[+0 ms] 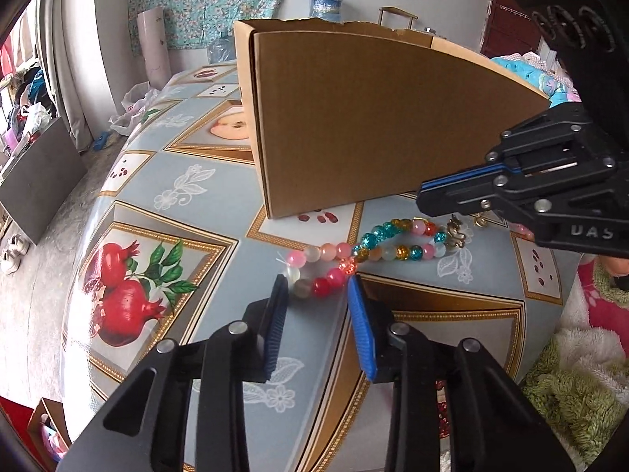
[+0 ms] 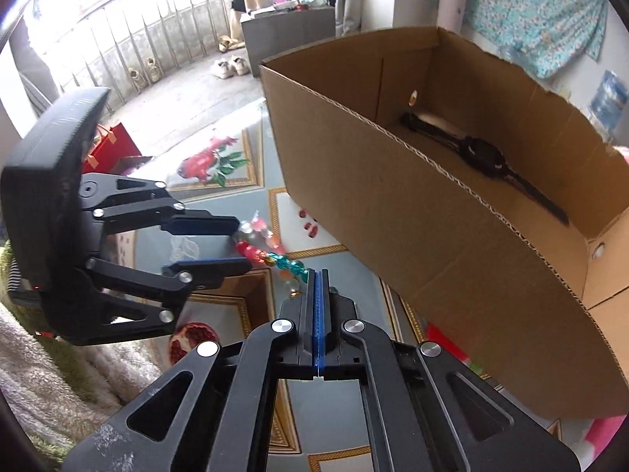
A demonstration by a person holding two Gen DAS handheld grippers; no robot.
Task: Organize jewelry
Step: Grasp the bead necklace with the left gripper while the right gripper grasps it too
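A strand of coloured beads lies twisted on the patterned tablecloth in front of an open cardboard box. My left gripper has its blue pads against both sides of the strand's pink and red end. The right wrist view shows the same beads between the left gripper's tips. My right gripper is shut, pad on pad, with its tip at the teal and gold end. In the left wrist view the right gripper comes in from the right, just above that end. I see nothing between its pads.
A black watch lies inside the box. A small gold charm and a gold hook rest beside the beads. Fluffy green and pink blankets border the table on the right. The table drops away to the floor on the left.
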